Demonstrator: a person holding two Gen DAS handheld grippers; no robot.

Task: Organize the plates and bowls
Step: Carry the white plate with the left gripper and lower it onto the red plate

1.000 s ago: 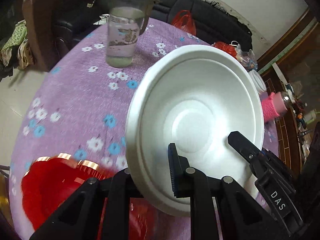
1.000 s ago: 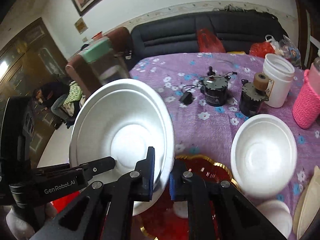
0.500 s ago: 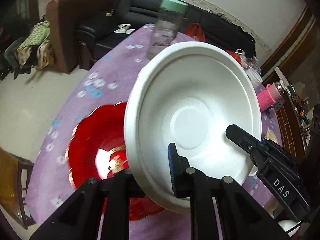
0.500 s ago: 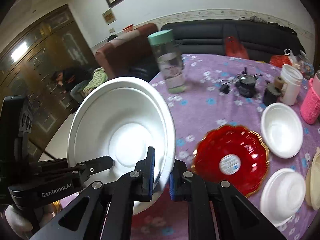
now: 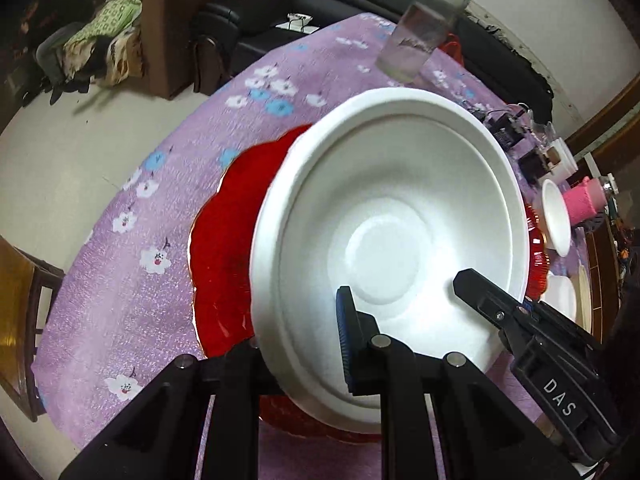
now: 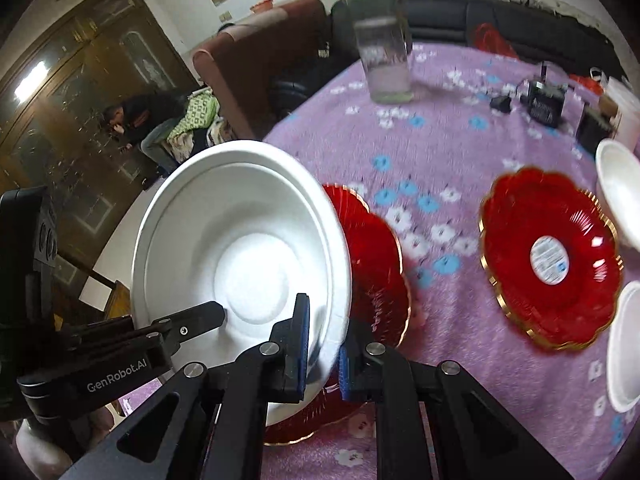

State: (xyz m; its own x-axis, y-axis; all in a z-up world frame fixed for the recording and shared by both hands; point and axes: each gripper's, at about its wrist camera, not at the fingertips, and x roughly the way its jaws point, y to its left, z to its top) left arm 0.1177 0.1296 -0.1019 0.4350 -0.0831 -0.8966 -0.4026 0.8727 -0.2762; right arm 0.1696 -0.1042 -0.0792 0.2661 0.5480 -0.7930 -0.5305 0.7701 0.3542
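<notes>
Grippers pinching one white bowl over a red plate.

Left gripper (image 5: 304,344) is clamped on the near rim of the white foam bowl (image 5: 392,232), one blue-padded finger (image 5: 345,344) inside the bowl, the other outside and mostly hidden behind the wall. Right gripper (image 6: 322,350) is likewise closed on the bowl (image 6: 244,252) rim, its pads narrowly apart with only the thin wall between them. The bowl is tilted, its opening facing both cameras, above a red gold-edged plate (image 6: 376,264) lying on the purple floral tablecloth (image 6: 440,128). A second red plate (image 6: 552,256) lies well apart to the right, with smaller white bowls (image 6: 620,188) beside it. A green-lidded jar (image 6: 380,40) stands farther back.
</notes>
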